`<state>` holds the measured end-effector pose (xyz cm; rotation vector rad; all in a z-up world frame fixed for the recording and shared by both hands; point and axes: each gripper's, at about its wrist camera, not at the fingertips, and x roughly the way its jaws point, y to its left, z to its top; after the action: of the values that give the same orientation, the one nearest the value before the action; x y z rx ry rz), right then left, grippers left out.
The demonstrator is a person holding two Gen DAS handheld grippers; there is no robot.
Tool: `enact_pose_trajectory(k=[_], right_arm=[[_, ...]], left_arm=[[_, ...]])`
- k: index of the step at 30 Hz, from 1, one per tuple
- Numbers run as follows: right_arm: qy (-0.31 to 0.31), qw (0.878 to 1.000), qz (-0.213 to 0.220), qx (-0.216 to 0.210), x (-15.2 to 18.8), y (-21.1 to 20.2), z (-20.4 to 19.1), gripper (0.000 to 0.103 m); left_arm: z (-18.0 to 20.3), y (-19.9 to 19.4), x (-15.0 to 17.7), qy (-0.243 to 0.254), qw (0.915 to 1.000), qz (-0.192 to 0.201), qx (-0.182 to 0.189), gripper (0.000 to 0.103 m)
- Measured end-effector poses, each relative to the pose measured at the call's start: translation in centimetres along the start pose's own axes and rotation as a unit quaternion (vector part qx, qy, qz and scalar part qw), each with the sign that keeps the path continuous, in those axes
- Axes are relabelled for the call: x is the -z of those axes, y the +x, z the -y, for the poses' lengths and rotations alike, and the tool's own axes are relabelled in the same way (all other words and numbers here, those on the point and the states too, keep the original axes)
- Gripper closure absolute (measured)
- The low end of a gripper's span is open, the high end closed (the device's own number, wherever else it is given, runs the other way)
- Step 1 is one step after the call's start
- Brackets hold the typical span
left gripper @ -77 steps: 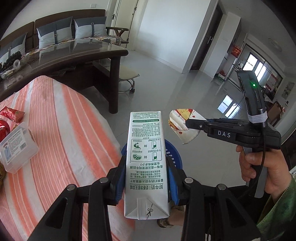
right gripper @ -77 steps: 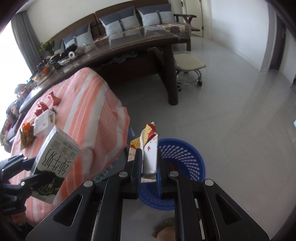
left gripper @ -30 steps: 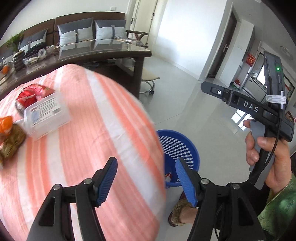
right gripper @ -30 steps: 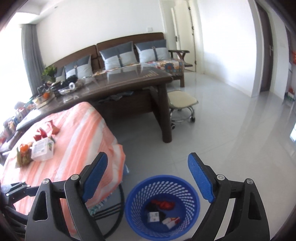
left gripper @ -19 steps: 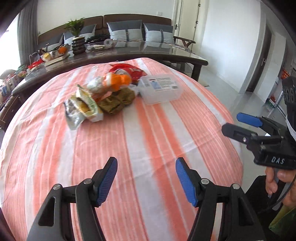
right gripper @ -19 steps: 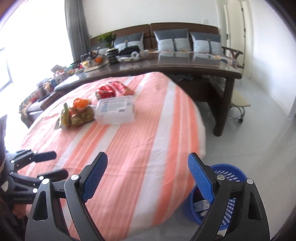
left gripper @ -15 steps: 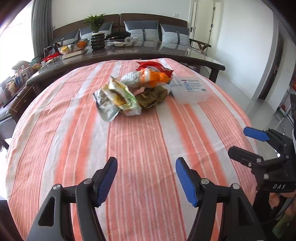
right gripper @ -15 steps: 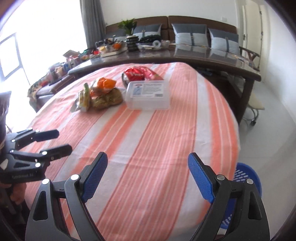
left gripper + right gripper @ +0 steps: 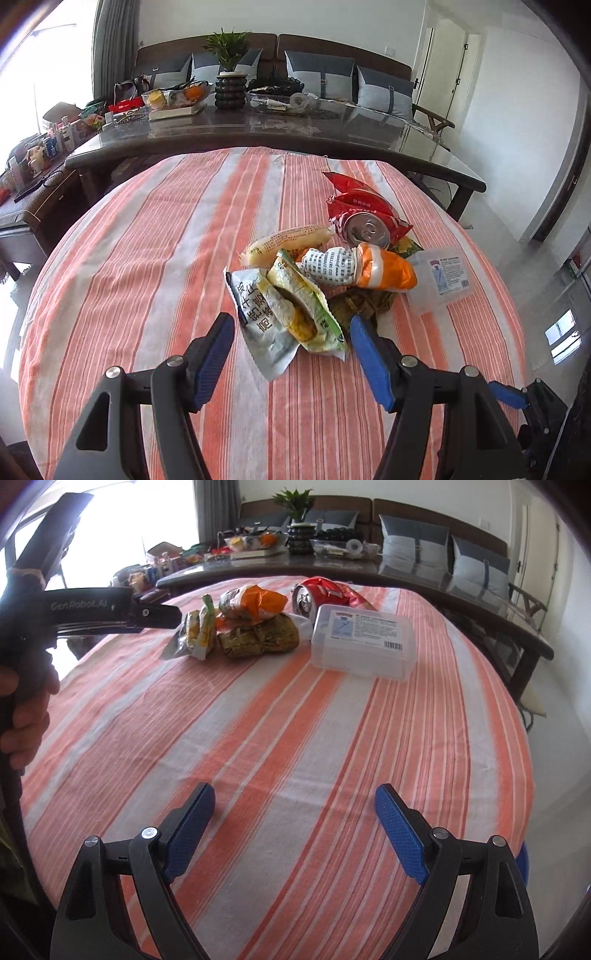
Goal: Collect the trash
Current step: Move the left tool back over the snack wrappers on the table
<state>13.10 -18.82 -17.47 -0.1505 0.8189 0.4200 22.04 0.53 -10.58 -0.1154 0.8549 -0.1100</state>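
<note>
- Left gripper (image 9: 291, 345): jaws apart, nothing clamped. The blue pads stand either side of the near end of the silver-and-green snack wrappers (image 9: 284, 314); no contact visible.
- Trash pile: lies on the striped tablecloth (image 9: 147, 258), toward its far side. It comprises the wrappers, a pale yellow packet (image 9: 286, 245), an orange-and-white wrapper (image 9: 358, 271), a dark olive packet (image 9: 258, 640) and a drink can (image 9: 365, 230) lying on a red bag (image 9: 354, 205).
- Clear plastic box (image 9: 364, 640): rests just right of the pile.
- Right gripper (image 9: 295, 829): jaws wide, empty, over bare cloth, well apart from the pile.
</note>
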Motion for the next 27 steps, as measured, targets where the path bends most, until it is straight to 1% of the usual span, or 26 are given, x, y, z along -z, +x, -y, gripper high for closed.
enact_pose_trajectory(k=[3,6,7,8,11,12,14,15,16,17,19,22,25,27], right_arm=[[0.001,1.000,0.001,-0.002,0.1,0.0,0.0,0.014],[0.000,1.000,0.001,-0.002,0.1,-0.2,0.0,0.014],[0.000,1.000,0.001,-0.003,0.2,-0.2,0.0,0.014],[0.001,1.000,0.001,-0.004,0.1,-0.3,0.0,0.014],[0.003,1.000,0.001,-0.006,0.1,-0.3,0.2,0.014],[0.004,1.000,0.000,-0.007,0.1,-0.3,0.2,0.014],[0.002,1.000,0.000,-0.007,0.1,-0.3,0.2,0.014],[0.001,1.000,0.000,-0.007,0.1,-0.3,0.2,0.013],[-0.001,1.000,-0.001,-0.006,0.1,-0.2,0.2,0.013],[-0.002,1.000,-0.001,-0.005,0.1,-0.2,0.2,0.013],[-0.003,1.000,-0.002,-0.004,0.1,-0.1,0.2,0.013],[-0.001,1.000,-0.002,-0.003,0.1,0.0,0.4,0.013],[0.006,1.000,-0.002,-0.001,0.1,-0.1,0.9,0.013],[0.015,1.000,0.000,0.000,0.0,-0.2,1.4,0.013]], left_arm=[[-0.2,2.4,-0.7,-0.013,0.9997,-0.019,0.000,0.036],[-0.8,4.0,-0.7,-0.018,0.9990,-0.025,-0.034,0.036],[-1.3,4.4,-0.6,-0.022,0.9986,-0.027,-0.039,0.030],[-1.8,4.8,-0.5,-0.028,0.9983,-0.033,-0.040,0.028],[-3.3,5.6,-0.3,-0.045,0.9974,-0.051,-0.023,0.028],[-3.5,5.4,-0.2,-0.043,0.9980,-0.044,-0.019,0.028],[-3.8,5.2,-0.3,-0.041,0.9981,-0.045,-0.007,0.029],[-3.9,5.2,-0.3,-0.039,0.9983,-0.044,0.001,0.031],[-3.9,5.0,-0.2,-0.034,0.9985,-0.042,0.011,0.047],[-3.8,4.9,-0.2,-0.025,0.9987,-0.043,0.011,0.056],[-3.7,4.3,0.0,-0.011,0.9990,-0.042,0.010,0.062],[-4.0,2.9,0.9,-0.007,0.9985,-0.053,0.009,0.063],[-3.9,1.2,2.4,0.009,0.9986,-0.051,0.003,0.063],[-3.7,0.5,3.4,0.020,0.9986,-0.049,-0.001,0.060]])
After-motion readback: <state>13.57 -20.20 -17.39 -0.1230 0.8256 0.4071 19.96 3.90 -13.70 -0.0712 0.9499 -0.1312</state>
